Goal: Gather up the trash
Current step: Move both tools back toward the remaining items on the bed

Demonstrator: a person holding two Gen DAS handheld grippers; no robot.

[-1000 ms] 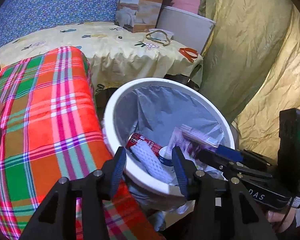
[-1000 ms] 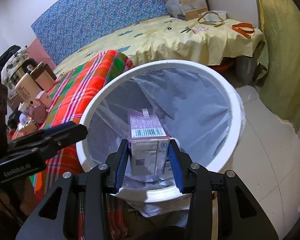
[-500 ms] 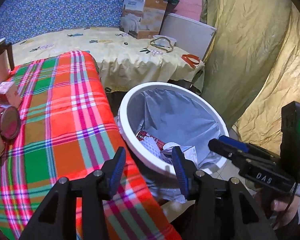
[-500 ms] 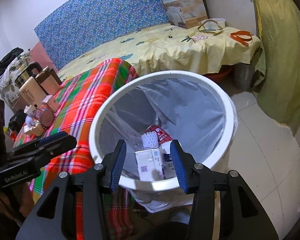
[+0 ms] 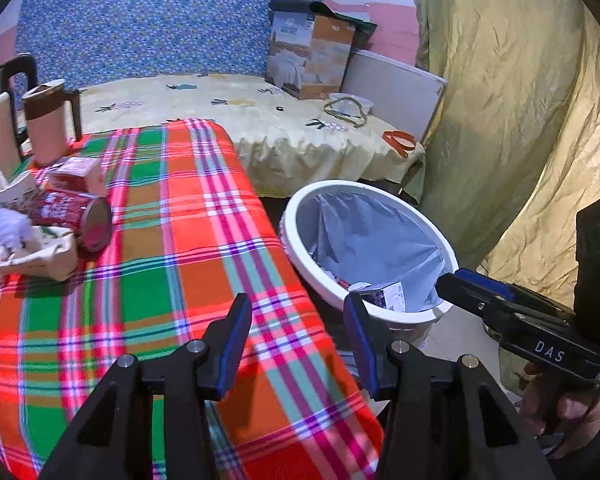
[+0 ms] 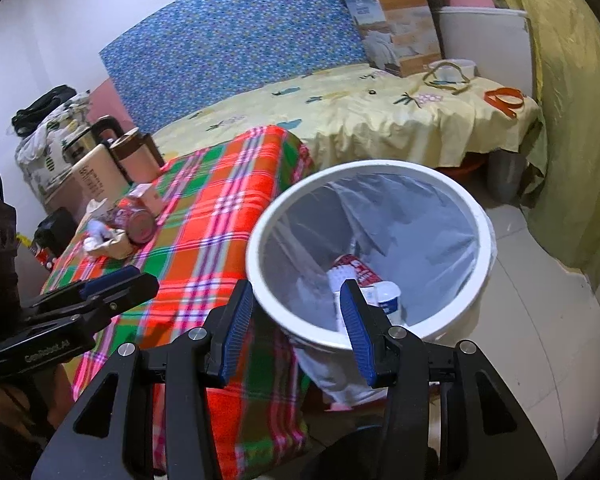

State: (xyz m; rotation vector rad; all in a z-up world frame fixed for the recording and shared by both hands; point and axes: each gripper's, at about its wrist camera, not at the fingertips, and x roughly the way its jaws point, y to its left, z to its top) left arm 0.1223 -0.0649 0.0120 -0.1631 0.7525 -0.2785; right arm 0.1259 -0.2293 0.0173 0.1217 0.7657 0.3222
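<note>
A white trash bin (image 5: 300, 208) (image 6: 452, 184) with a grey liner stands on the floor beside the plaid-covered table (image 5: 172, 248) (image 6: 216, 216). Inside it lie a small carton (image 5: 388, 295), a red wrapper (image 6: 360, 268) and a white cup (image 6: 388, 294). Trash sits at the table's far left: a red can (image 5: 76, 216) (image 6: 138, 220), a crumpled paper box with tissue (image 5: 28, 252) (image 6: 104, 240) and a paper cup (image 5: 10, 190). My left gripper (image 5: 296, 332) is open and empty over the table's near edge. My right gripper (image 6: 296, 320) is open and empty above the bin's near rim.
A bed with a yellow sheet (image 5: 260, 120) (image 6: 360, 116) lies behind the table, with a cardboard box (image 5: 308, 56) and an orange strap (image 6: 504, 98) on it. A brown mug (image 5: 46, 120) and a kettle (image 6: 88, 140) stand at the table's far end. A yellow curtain (image 5: 520, 120) hangs on the right.
My right gripper opened and dropped the carton into the bin, then pulled back. Both grippers drew back and left, bringing the table's trash into view.
</note>
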